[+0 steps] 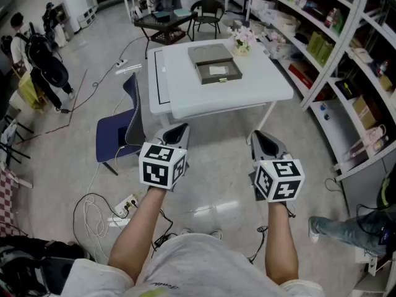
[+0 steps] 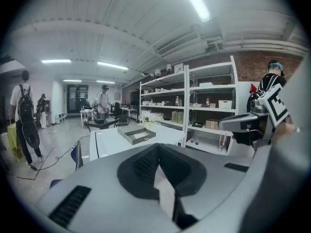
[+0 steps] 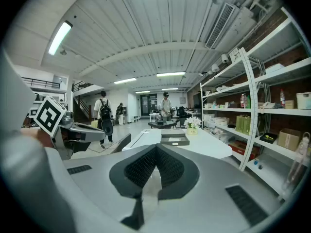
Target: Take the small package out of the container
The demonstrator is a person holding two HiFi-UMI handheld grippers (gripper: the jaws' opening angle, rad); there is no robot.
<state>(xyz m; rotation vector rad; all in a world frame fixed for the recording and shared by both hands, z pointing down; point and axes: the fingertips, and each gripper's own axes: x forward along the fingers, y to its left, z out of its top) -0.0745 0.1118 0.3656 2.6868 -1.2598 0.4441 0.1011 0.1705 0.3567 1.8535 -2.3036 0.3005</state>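
In far container (image 1: 200, 74), small package (image 1: 218, 70) indistinct

In the head view the container (image 1: 215, 65) on the far table (image 1: 185, 91) shows very small, and the pale thing (image 1: 218, 70) inside it cannot be told exactly. At the right edge a person's leg (image 1: 337, 229) is cut off. The goods on the right shelves (image 1: 346, 26) are too small to name. A dark thing (image 1: 31, 265) in the near left corner is cut off too.
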